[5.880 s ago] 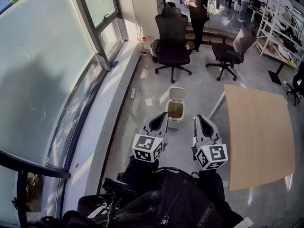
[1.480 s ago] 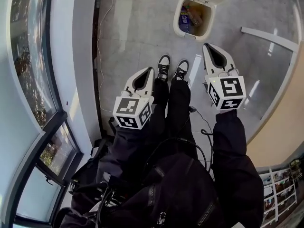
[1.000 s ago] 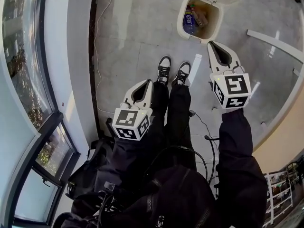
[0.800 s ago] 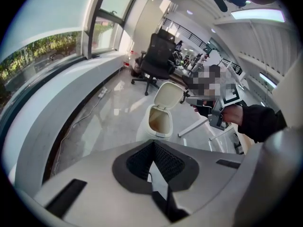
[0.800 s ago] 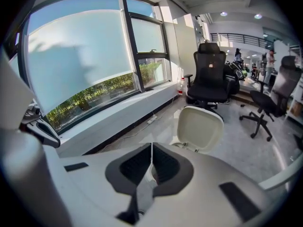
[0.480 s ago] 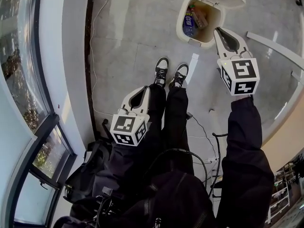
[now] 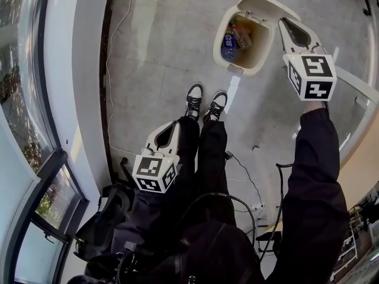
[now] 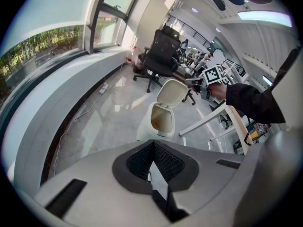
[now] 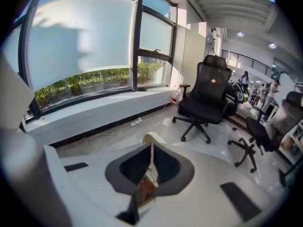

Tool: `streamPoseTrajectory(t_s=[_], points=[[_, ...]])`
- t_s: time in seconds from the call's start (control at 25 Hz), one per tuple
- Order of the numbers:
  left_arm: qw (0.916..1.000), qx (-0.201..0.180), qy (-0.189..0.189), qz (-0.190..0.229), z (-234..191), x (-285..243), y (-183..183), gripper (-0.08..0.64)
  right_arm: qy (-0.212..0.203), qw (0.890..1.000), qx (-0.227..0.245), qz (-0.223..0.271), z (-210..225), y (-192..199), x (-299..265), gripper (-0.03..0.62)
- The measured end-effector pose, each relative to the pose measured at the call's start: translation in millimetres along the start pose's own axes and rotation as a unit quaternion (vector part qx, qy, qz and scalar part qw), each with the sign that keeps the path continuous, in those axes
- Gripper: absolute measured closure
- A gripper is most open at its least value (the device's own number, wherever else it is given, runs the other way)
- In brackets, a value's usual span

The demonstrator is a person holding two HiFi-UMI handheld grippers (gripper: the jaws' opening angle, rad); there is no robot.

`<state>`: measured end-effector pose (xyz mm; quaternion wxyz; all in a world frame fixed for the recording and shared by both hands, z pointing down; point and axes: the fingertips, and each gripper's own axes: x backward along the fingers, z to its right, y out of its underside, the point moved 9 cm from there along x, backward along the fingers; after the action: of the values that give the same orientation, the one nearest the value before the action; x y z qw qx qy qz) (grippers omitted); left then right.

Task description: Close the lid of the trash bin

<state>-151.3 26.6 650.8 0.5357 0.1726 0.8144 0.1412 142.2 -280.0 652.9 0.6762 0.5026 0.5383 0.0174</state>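
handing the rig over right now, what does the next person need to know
Left tool: shut, empty, held low by the person's leg, well away from the bin.
Right tool: shut, empty, raised beside the right edge of the lid; contact cannot be told.
Trash bin: on the floor ahead of the shoes, lid tipped up and back, rubbish showing inside.
Done: right tool is at the lid.
Left: likely push the lid forward and down until it sits on the rim.
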Motion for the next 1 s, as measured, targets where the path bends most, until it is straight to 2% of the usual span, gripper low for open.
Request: streamPoseTrajectory(t_s=[0.28, 0.52, 0.8, 1.0], points=[[1.0, 0.006, -0.001, -0.003, -2.2, -1.8, 0.2, 0.558, 0.032, 0.999, 0.023, -0.02, 44.6, -16.4, -34.0, 0.584], [0.9999, 0.01, -0.003, -0.004, -3.3, -3.3, 2.7, 0.558, 0.041, 0.996, 0.029, -0.069, 66.0, -8.3, -58.3, 0.584], [0.9999, 0.011, -0.002, -0.001, -1.9, -1.4, 6.9, 0.558, 0.021, 0.995, 0.045, -0.088, 51.2, 2.0, -50.7, 0.586], [1.0, 0.008, 0.004, -0.001, 2.3, -1.4, 10.7, 0.558, -0.013, 0.992, 0.074, -0.105, 16.7, 22.1, -40.1, 0.584]])
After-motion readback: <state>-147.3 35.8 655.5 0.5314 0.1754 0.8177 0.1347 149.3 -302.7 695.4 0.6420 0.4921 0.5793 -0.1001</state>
